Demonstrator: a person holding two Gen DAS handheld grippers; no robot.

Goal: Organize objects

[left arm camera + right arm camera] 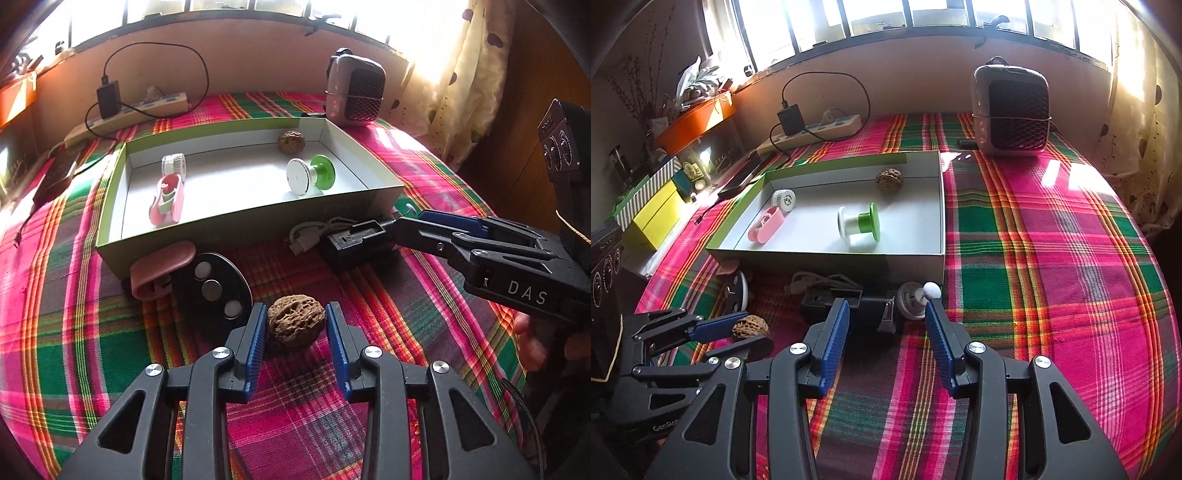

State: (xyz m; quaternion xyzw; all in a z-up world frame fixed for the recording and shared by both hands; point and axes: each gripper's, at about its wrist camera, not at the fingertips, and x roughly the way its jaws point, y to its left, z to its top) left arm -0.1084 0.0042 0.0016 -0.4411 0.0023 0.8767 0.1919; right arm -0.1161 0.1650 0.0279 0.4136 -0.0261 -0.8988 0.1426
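Lower centre of the left wrist view: left gripper point(295, 325) spread around a walnut point(296, 324) on the plaid counter point(424, 325), pads barely off it. Likely to roll away if nudged. Right gripper point(886, 325) half open, empty, over a black device point(831, 301).

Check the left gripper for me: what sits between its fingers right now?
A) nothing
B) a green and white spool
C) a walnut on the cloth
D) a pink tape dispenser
C: the walnut lies on the plaid cloth between the blue pads of the left gripper, outside the box.
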